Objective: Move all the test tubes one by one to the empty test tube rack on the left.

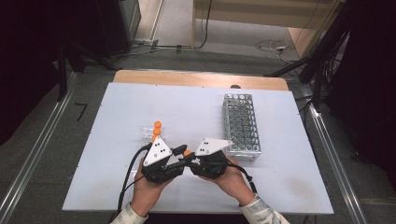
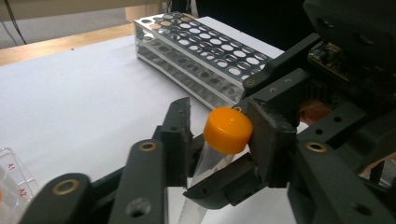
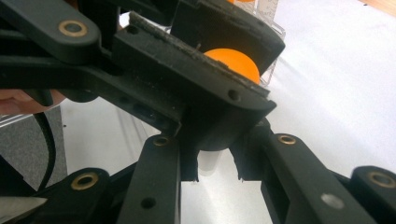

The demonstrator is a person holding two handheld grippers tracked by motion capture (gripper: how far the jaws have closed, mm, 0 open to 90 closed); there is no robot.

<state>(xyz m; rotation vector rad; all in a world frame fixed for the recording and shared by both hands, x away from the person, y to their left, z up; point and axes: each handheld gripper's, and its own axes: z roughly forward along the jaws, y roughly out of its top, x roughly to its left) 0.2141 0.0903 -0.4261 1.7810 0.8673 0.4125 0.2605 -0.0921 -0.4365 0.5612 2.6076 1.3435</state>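
A clear tube with an orange cap point(image 2: 228, 129) is held up between my two grippers near the table's front. In the high view the tube's cap point(image 1: 187, 152) sits where the left gripper point(image 1: 180, 158) and the right gripper point(image 1: 195, 164) meet. My left gripper point(image 2: 219, 140) has its jaws shut across the cap point(image 3: 236, 63). My right gripper point(image 3: 212, 161) closes on the tube's clear body point(image 3: 209, 163) from the other side. The left gripper's jaws partly hide that contact.
A metal tube rack point(image 1: 240, 126) with several empty holes stands to the right, also seen in the left gripper view point(image 2: 201, 51). A clear holder with orange-capped tubes point(image 1: 156, 130) stands just beyond the left gripper. Both sit on a white board point(image 1: 140, 102).
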